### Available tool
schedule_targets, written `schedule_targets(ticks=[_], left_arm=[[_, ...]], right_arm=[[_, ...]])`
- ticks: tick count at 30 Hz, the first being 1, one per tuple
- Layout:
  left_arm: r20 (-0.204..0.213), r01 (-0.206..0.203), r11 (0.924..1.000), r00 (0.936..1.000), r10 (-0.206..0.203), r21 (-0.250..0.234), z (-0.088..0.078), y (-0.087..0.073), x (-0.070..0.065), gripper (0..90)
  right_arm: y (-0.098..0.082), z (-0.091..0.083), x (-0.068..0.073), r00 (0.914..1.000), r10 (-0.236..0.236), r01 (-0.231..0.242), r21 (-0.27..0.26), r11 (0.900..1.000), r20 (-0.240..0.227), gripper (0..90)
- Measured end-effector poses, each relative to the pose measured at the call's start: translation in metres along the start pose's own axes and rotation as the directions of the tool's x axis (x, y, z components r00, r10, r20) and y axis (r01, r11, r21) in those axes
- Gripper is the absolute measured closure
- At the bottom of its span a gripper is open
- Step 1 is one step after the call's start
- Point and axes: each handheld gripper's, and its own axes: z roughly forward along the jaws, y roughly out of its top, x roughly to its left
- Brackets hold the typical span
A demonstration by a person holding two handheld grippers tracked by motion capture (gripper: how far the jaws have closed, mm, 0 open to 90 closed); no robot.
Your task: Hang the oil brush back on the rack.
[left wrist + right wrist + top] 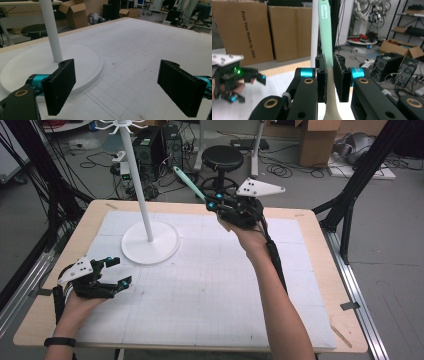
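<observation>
Two grippers work over the white mat (210, 290). Upper centre of the high view, the right gripper (214, 201) is raised, its jaws clamped on a mint-green utensil handle (189, 182) that slants up and left, near the white stand (149, 242). At lower left, the left gripper (116, 271) rests with jaws spread wide, holding nothing.

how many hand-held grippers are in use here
2: the left hand-held gripper rests open at the table's near left; the right hand-held gripper is raised beyond the white stand, clamping a mint-green utensil.
</observation>
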Motion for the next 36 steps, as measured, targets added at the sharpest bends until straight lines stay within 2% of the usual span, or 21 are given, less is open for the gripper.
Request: schedule_targets(ticks=[6,11,22,26,32,36], left_arm=[[-0.002,0.002,0.9999,1.0000,-0.002,-0.015,-0.004,0.001,0.000,15.8],[0.003,0.000,0.9999,1.0000,0.000,-0.017,-0.004,0.002,-0.001,15.7],[0.010,0.008,0.9996,0.9999,-0.007,-0.028,-0.005,0.002,0.000,15.8],[0.010,0.009,0.9994,0.9999,-0.009,-0.034,-0.006,0.002,0.000,15.7],[0.016,0.014,0.9993,0.9998,-0.013,-0.035,-0.007,0.001,-0.001,15.7],[0.017,0.013,0.9992,0.9998,-0.012,-0.037,-0.007,0.001,-0.001,15.8]], right_arm=[[0.031,0.017,0.008,0.9999,-0.015,0.015,-0.043,0.999,-0.006,82.2],[0.047,0.032,0.017,0.9996,-0.028,0.028,-0.065,0.998,-0.005,82.1],[0.057,0.055,0.023,1.0000,0.000,0.001,-0.115,0.993,0.010,82.2],[0.061,0.063,0.028,0.9999,-0.009,0.009,-0.107,0.994,-0.006,82.1],[0.063,0.073,0.032,0.9999,-0.012,0.012,-0.102,0.995,-0.003,82.1],[0.062,0.077,0.033,0.9996,-0.017,0.019,-0.101,0.995,0.022,82.1]])
